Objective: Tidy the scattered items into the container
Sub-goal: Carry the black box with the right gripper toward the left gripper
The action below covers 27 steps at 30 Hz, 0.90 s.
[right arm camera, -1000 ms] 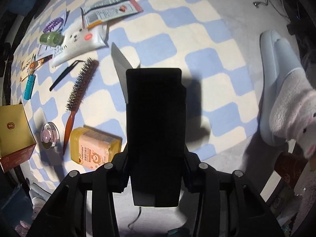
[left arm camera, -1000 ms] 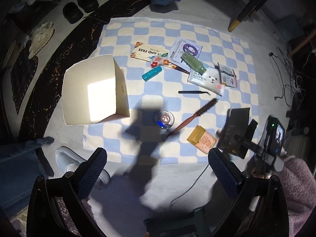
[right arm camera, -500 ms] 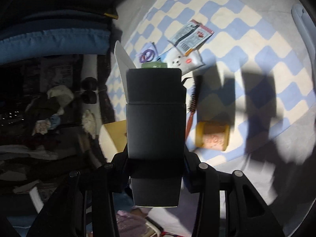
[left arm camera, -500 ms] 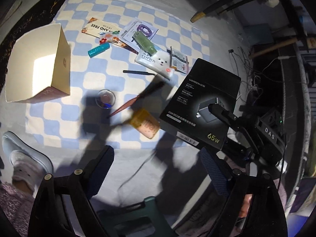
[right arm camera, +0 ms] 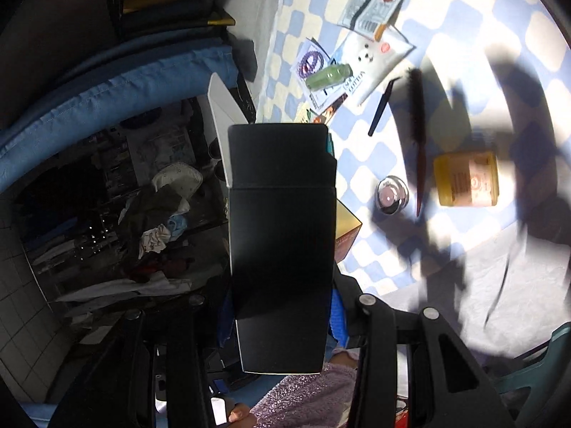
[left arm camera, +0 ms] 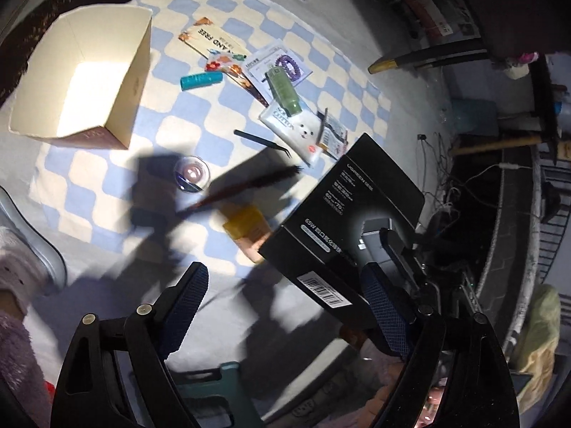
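Black carton: the right gripper (right arm camera: 285, 321) has its fingers clamped on the sides of a black charger box (right arm camera: 282, 242), carried in the air above the near edge of the checked mat (left arm camera: 360, 82); a white flap stands open at the box's far end.
Risk, grip: the hold is near the box's rear end only, so the long carton could swing or slip out if tipped steeply.
Left gripper (left arm camera: 285, 306): fingers spread wide with nothing between them, hovering over the bare floor just off the mat's near edge; the box passes close in front of its right finger, so a bump is possible.
Mid mat: yellow jar (left arm camera: 248, 230), hairbrush (left arm camera: 246, 187) and small glass dish (left arm camera: 191, 174) lie in deep shadow, easy to misjudge.
Far mat: tweezers (left arm camera: 262, 141), cotton pack (left arm camera: 296, 128), green bottle (left arm camera: 283, 89), teal tube (left arm camera: 200, 81) and cards (left arm camera: 214, 41) lie scattered, some overlapping.
Container: the cream cardboard box (left arm camera: 139, 71) sits open at the mat's far left corner, looking empty; a wide carton dropped askew could catch its rim or tip it.
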### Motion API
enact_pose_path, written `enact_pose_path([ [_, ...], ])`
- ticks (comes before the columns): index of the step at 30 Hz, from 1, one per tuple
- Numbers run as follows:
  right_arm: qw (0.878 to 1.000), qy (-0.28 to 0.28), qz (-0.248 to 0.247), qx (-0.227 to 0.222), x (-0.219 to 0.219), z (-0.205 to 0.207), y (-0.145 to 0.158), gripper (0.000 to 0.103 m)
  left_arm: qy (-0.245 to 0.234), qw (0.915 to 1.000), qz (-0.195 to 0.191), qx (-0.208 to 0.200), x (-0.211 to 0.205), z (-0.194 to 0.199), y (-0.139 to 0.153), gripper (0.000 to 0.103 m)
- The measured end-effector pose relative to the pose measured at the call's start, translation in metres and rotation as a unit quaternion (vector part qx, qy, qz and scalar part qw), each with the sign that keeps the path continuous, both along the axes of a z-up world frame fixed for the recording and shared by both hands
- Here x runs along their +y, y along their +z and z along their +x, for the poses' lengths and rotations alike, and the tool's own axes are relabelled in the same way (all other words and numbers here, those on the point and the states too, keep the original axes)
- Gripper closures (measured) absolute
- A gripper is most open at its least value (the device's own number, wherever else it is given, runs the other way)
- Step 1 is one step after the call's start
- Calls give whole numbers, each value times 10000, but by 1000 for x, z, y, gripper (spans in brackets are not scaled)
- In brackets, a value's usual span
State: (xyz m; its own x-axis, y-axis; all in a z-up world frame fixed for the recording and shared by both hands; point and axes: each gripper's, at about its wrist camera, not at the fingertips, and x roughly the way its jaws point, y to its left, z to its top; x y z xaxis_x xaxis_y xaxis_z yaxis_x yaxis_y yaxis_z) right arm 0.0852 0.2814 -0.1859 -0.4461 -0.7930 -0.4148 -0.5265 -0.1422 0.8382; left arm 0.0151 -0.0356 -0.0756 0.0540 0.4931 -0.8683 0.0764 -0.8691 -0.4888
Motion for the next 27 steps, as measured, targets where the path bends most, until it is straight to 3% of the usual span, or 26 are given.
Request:
enact_pose_path([
  [3, 9999, -96, 61, -107, 0, 0, -4, 59, -614, 9975, -144, 312, 29, 4, 16, 16],
  [8, 9989, -156, 337, -270, 4, -6, -5, 59, -1675, 9811, -284, 927, 67, 16, 43, 16],
  [13, 9990, 22, 410, -191, -5, -13, -1, 59, -1810, 9774, -500, 971, 69, 16, 46, 16],
  [16, 9985, 61, 468, -275, -7, -16, -3, 59, -2071, 9673, -829, 1205, 78, 22, 48, 16],
  [18, 9988, -29, 297, -384, -6, -13, -9, 59, -2199, 9665, -664, 1147, 84, 24, 41, 16],
  [20, 9989, -201, 1, -425, -2, -7, -16, 59, -2011, 9761, -92, 818, 80, 23, 38, 16],
  [22, 9986, -365, -186, -345, -1, -6, -18, 59, -1533, 9857, 372, 589, 68, 17, 37, 16],
  [25, 9989, -399, -100, -214, 2, -7, -11, 59, -773, 9939, 624, 480, 42, 2, 37, 16],
  [27, 9986, -455, -126, -225, 2, -8, -11, 59, -409, 9969, 534, 408, 26, -6, 32, 16],
])
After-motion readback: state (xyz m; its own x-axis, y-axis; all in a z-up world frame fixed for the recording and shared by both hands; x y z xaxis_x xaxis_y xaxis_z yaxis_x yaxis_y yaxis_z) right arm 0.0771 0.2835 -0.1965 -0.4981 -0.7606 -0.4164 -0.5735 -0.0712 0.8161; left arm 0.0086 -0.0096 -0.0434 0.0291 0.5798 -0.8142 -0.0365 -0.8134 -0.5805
